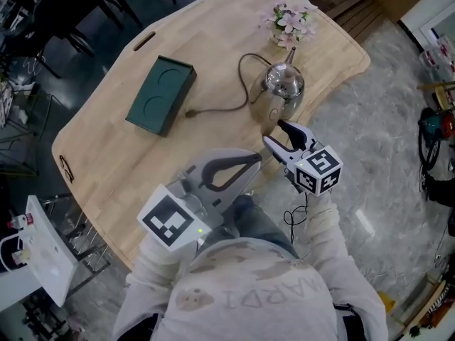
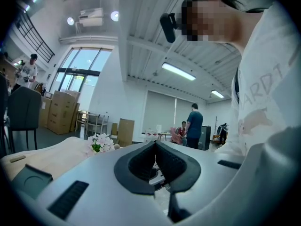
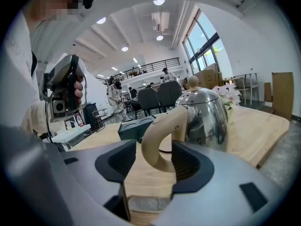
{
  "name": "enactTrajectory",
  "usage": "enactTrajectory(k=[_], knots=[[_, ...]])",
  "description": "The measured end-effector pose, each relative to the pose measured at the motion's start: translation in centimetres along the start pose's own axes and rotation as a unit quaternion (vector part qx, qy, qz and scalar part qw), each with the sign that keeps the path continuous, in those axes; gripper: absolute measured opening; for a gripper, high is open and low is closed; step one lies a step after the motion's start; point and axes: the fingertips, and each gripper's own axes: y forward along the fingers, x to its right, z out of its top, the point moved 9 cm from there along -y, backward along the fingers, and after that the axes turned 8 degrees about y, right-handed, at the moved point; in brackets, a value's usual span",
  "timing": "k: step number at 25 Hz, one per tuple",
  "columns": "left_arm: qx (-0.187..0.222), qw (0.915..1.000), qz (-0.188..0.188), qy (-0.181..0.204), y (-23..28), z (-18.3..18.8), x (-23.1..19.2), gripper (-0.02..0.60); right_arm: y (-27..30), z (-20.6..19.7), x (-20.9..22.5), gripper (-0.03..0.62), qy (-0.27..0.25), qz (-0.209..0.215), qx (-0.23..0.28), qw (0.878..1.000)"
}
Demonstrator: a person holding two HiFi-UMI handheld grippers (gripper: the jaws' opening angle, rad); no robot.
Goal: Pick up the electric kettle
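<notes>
The polished steel electric kettle (image 1: 285, 84) with a round knob on its lid stands upright on the pale wooden desk (image 1: 106, 148), near the edge on the person's right. Its curved cream handle (image 3: 162, 135) points toward the person. In the right gripper view that handle sits between the jaws of the right gripper (image 3: 153, 166), which are wide apart. There is clear space on the left side and the handle is close against the right pad, though I cannot tell if they touch. The jaws have not closed on it. In the head view the right gripper (image 1: 281, 139) reaches over the desk edge just below the kettle.

A thin brown cord (image 1: 227, 105) loops from the kettle across the desk and ends just beside a dark green rectangular box (image 1: 161, 93) with two round hollows in its top. A small bunch of pink and white flowers (image 1: 290, 21) stands just behind the kettle, near the far edge.

The left gripper (image 1: 256, 159) is held low, close to the person's body at the near desk edge. In the left gripper view its jaws (image 2: 155, 147) meet at the tips with nothing between them. Grey stone floor (image 1: 377, 155) lies to the right of the desk.
</notes>
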Motion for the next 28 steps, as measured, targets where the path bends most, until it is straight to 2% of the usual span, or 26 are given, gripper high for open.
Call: enactTrajectory(k=[9,19,28], knots=[[-0.007,0.9999,-0.001,-0.008,0.6,-0.6,-1.3,0.012,2.4,0.2,0.5,0.219,-0.009,0.024,-0.015,1.0],[-0.003,0.9997,-0.022,-0.005,2.3,-0.9,-2.0,0.012,4.4,0.2,-0.1,0.219,-0.037,0.075,-0.03,0.996],[-0.006,0.9996,-0.026,-0.004,2.5,-1.2,-1.9,0.012,5.4,-0.1,-0.2,0.218,-0.048,0.11,-0.038,0.992]])
